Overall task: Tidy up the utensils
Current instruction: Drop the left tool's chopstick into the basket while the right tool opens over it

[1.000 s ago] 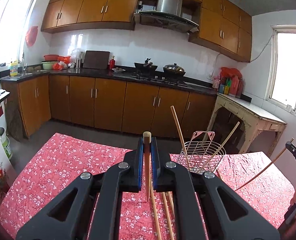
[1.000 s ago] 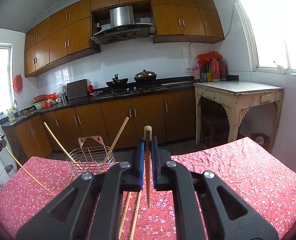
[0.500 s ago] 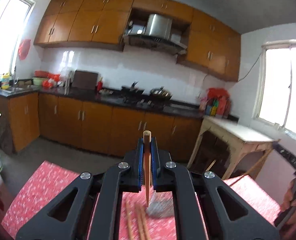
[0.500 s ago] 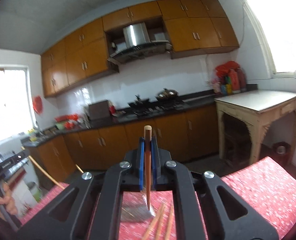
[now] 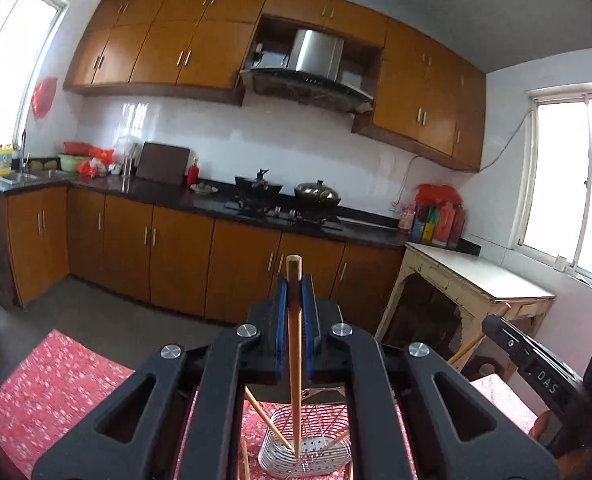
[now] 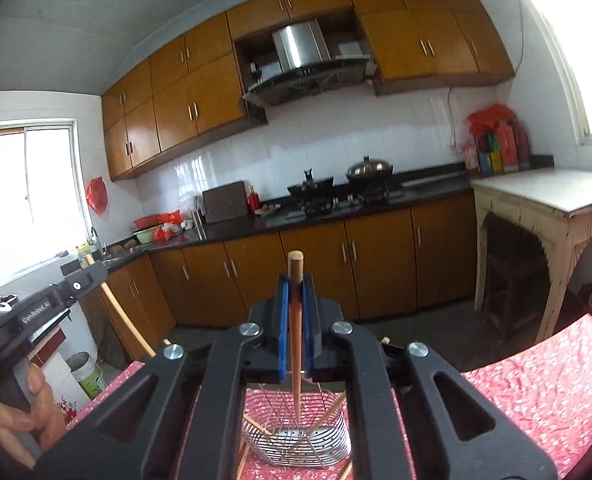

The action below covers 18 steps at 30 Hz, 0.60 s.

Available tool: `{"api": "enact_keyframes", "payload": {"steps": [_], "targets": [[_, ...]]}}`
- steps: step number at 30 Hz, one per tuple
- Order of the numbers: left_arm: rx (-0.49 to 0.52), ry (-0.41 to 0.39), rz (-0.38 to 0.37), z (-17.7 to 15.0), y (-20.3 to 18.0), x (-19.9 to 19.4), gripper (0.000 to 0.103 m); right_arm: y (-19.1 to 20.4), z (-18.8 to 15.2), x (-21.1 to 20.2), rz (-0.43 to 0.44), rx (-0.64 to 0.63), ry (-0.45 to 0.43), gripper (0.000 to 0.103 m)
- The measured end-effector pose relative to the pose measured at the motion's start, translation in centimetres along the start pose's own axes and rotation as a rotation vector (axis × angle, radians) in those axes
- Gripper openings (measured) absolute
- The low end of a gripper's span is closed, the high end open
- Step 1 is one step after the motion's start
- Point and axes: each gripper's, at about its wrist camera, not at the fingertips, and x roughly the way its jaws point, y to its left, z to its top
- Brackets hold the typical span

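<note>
The left gripper has its blue pads pinching a wooden chopstick upright, tip hanging just above the wire utensil basket below the jaws. The right gripper likewise clamps its own chopstick over that same basket. A few chopsticks already lean inside the basket, and more lie on the red floral tablecloth beneath the jaws. I'd judge the job midway: both held sticks need dropping in, then the loose ones.
</note>
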Motion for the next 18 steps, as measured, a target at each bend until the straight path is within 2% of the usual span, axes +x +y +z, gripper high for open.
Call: {"api": "enact_keyframes", "payload": {"steps": [8, 12, 15, 18], "targets": [[-0.016, 0.066, 0.018, -2.0, 0.8, 3.5, 0.007, -2.2, -2.4, 4.0, 0.024, 0.083, 0.097, 0.008], [-0.033, 0.065, 0.029, -2.8, 1.3, 4.3, 0.007, -2.7, -3.6, 5.2, 0.031, 0.11, 0.136, 0.008], [-0.09, 0.07, -0.001, -1.2, 1.7, 4.0, 0.007, -2.7, -3.7, 5.3, 0.032, 0.101, 0.144, 0.008], [-0.087, -0.004, -0.004, 1.7, 1.5, 2.1, 0.007, -2.6, -2.9, 4.7, 0.04, 0.101, 0.121, 0.008]]}}
